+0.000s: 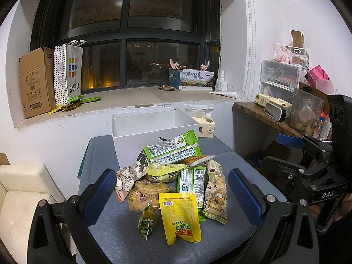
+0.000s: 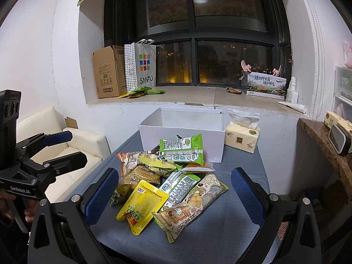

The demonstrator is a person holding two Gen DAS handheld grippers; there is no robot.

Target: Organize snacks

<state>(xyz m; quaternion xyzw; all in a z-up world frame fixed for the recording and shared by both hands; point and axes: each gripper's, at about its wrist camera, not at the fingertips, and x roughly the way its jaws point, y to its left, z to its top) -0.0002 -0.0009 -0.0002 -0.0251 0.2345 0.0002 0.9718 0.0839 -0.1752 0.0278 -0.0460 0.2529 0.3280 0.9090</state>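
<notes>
Lying between both grippers' spread fingers [image 1: 101, 192], the snack pile [image 1: 173, 180] sits untouched.

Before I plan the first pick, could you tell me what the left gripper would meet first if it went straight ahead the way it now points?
Probably the yellow pouch at the near edge of the snack pile. The left gripper is open and empty, with the pouch lying on the table between its fingers. Depth is uncertain; it might pass above and meet the white box.

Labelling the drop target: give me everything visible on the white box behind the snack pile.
The white box is a plain, lidless rectangular box, cardboard by the look, standing upright at the far end of the blue-grey table. What shows of its inside looks empty; the floor is hidden. A green snack packet leans on its front wall, and a tissue pack sits just to its right. No gripper touches it.
</notes>
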